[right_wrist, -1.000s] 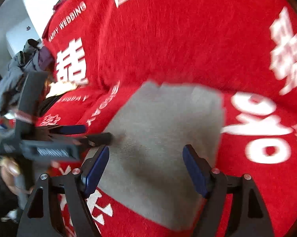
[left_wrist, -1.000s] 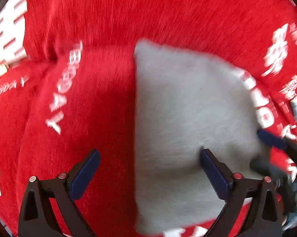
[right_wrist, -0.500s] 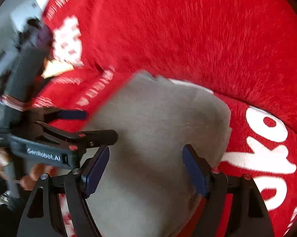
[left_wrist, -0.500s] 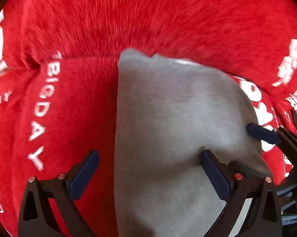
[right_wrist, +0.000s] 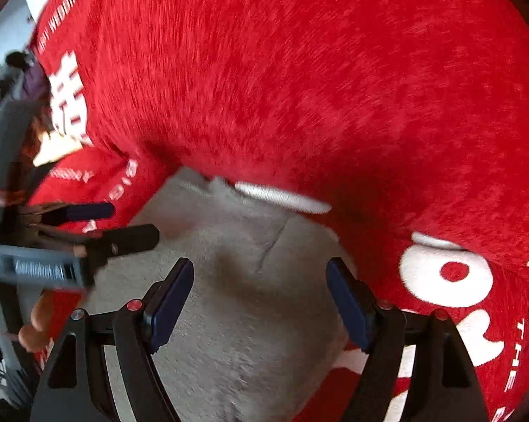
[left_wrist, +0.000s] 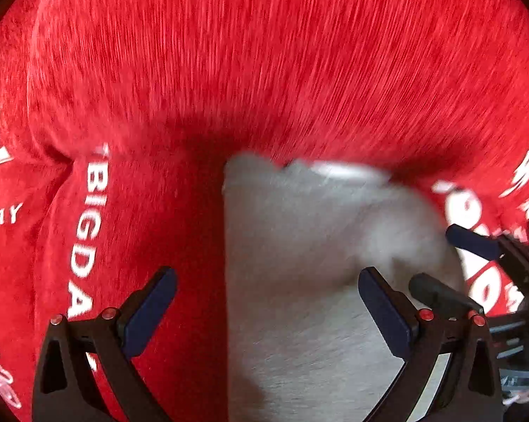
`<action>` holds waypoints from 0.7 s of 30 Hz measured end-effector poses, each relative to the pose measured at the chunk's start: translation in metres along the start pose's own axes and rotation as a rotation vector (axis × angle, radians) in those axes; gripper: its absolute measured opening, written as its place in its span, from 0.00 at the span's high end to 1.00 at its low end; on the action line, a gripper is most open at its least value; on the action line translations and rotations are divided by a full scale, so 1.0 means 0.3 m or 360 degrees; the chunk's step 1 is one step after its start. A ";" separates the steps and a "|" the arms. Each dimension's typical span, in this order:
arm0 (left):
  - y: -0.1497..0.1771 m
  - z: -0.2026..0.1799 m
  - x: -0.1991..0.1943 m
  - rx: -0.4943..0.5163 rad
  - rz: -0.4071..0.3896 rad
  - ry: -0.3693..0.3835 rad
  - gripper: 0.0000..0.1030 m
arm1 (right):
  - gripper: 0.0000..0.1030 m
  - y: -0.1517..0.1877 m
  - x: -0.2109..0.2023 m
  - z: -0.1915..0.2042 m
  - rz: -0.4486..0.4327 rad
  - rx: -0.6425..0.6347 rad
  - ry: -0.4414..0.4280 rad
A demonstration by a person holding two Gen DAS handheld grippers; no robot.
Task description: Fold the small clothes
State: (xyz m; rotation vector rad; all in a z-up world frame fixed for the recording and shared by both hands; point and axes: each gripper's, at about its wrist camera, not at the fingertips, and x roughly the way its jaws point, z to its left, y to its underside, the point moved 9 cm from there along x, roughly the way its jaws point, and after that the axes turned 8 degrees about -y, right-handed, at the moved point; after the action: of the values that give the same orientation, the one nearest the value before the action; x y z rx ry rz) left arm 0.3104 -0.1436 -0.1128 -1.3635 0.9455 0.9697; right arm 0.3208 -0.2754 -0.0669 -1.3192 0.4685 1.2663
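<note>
Covering the whole background, a red cover [left_wrist: 264, 70] with white lettering lies under a grey garment [left_wrist: 317, 281], whose long axis runs straight ahead from both tools. Left gripper [left_wrist: 264, 309] and right gripper [right_wrist: 261, 299] gape wide above it, holding nothing.
</note>
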 end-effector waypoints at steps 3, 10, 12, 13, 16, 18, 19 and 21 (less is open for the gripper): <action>0.048 -0.005 0.011 0.0014 0.0010 0.0016 0.00 | 0.22 0.066 0.086 0.024 0.0166 -0.0084 0.0094; 0.212 -0.021 -0.084 0.0061 -0.0085 0.0084 0.00 | 0.21 0.181 -0.044 0.091 0.0105 -0.0061 0.0164; 0.248 -0.031 -0.100 0.0068 -0.0102 0.0088 0.00 | 0.21 0.255 -0.076 0.118 0.0083 -0.0093 0.0200; 0.272 -0.034 -0.109 0.0068 -0.0108 0.0098 0.00 | 0.21 0.283 -0.093 0.132 0.0051 -0.0114 0.0241; 0.325 0.010 -0.159 0.0044 -0.0131 0.0115 0.00 | 0.21 0.352 -0.167 0.147 -0.0059 -0.0014 0.0251; 0.365 0.028 -0.184 0.0028 -0.0139 0.0136 0.00 | 0.20 0.411 -0.196 0.148 -0.0056 0.0093 0.0210; 0.379 0.030 -0.196 0.0023 -0.0141 0.0145 0.00 | 0.20 0.441 -0.200 0.152 -0.0047 0.0118 0.0216; 0.417 0.035 -0.215 0.0044 -0.0133 0.0155 0.00 | 0.20 0.522 -0.209 0.168 -0.0004 0.0132 0.0204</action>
State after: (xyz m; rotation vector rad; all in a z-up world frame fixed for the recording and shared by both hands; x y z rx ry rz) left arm 0.1708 -0.1357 -0.0935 -1.4263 0.9637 0.8308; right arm 0.1454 -0.2927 -0.0693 -1.3352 0.6031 1.1529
